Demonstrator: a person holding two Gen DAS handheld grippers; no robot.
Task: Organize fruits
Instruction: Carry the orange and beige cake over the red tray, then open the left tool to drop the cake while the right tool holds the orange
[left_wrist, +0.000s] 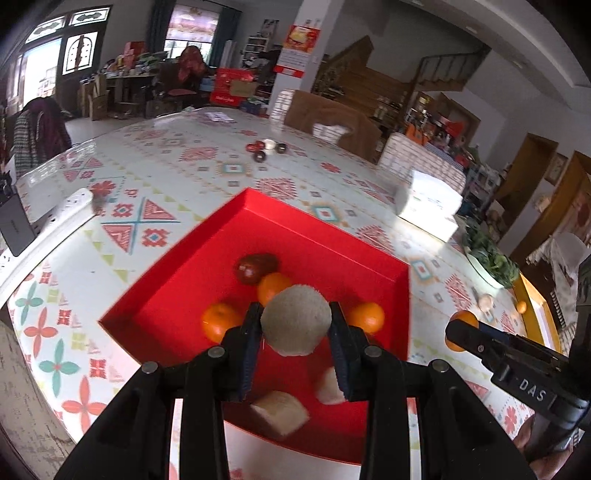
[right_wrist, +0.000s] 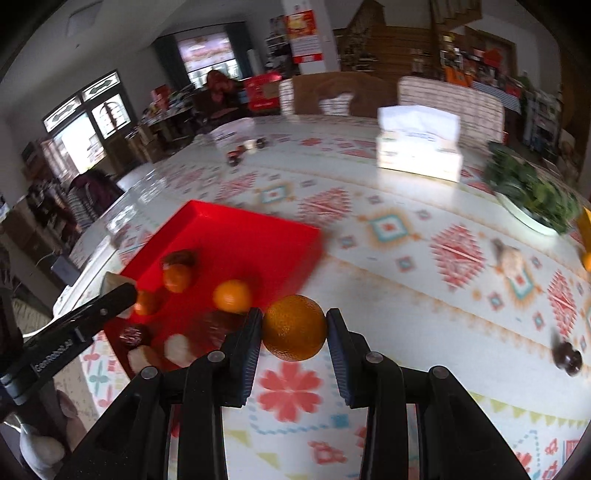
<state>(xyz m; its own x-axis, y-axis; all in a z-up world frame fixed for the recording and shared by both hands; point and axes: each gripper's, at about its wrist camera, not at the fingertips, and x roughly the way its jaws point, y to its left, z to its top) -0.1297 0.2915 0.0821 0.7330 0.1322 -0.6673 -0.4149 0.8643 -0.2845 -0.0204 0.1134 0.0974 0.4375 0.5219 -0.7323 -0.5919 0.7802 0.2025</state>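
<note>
Patterned table (right_wrist: 406, 258) carries red tray (left_wrist: 207, 258) at camera's 12 o'clock. Left gripper (left_wrist: 295, 325) clamps pale fuzzy round fruit (left_wrist: 295, 319) over tray. Right gripper (right_wrist: 294, 328) clamps orange (right_wrist: 294, 326), tray at 10 o'clock. Both fruits likely light, firm, prone to roll; pads best across widest part.

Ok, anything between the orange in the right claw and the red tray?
Nothing visible. The orange, held in the right claw, sits over bare tablecloth just beside the red tray. Fruits already lie inside the tray, but open floor remains.
</note>
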